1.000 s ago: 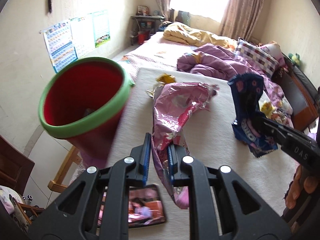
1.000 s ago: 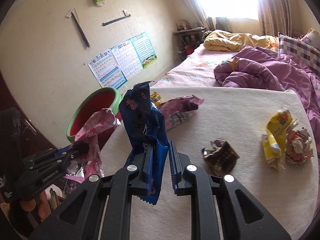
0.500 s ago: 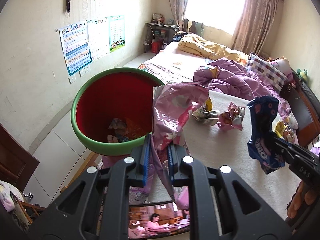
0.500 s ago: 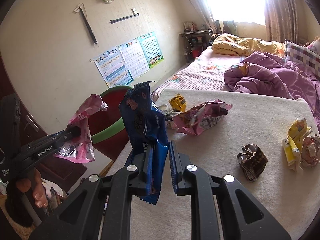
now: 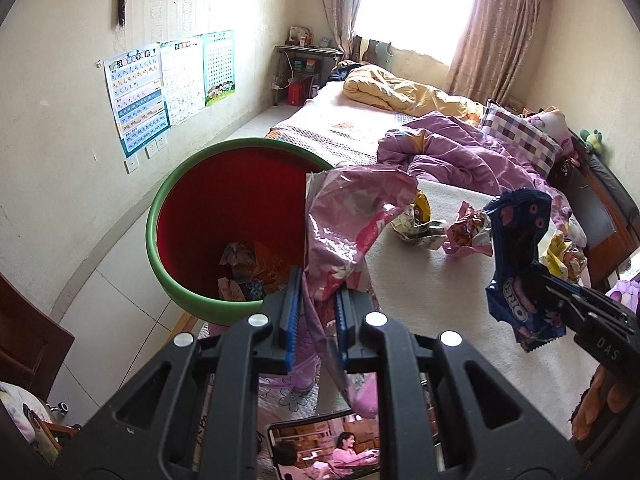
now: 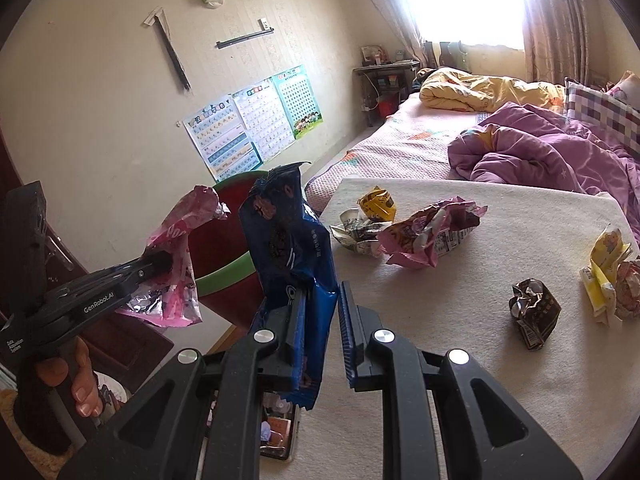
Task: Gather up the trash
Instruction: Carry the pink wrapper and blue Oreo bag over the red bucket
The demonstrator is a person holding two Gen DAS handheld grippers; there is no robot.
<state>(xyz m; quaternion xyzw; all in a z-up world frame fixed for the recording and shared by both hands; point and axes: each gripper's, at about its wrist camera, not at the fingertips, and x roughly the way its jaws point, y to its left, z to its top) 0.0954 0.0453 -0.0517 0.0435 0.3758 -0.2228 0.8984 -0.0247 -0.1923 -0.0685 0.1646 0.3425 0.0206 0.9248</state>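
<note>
The left gripper (image 5: 316,316) is clamped on a crumpled pink wrapper (image 5: 352,224), which stands up from the jaws and hangs over the edge of the red bin (image 5: 240,184) with the green rim. In the left wrist view the bin's mouth fills the ten o'clock area, and some rubbish already lies at its bottom. The right gripper (image 6: 322,322) carries a blue cookie packet (image 6: 292,240), though its fingers look parted, with the packet lying against the left finger only. Whether it is truly pinched cannot be told from this angle.

That loose hold is the first hazard: a quick swing toward the bin could shake the blue packet free, so it falls onto the floor or the phone (image 6: 278,432) lying below the jaws. The pink wrapper poses a second one. Most of it sits at the bin's three o'clock rim, not over the centre, and it is light, so if released here it may catch on the rim or slide down outside the bin.

A third hazard is the two tools meeting, since both head for the same opening, the right one arriving from four o'clock of the left camera. On the pale mat (image 6: 460,300) several more wrappers wait: a pink-and-brown bag (image 6: 428,236) at one o'clock of the right view, a dark crushed carton (image 6: 534,312) at three.
</note>
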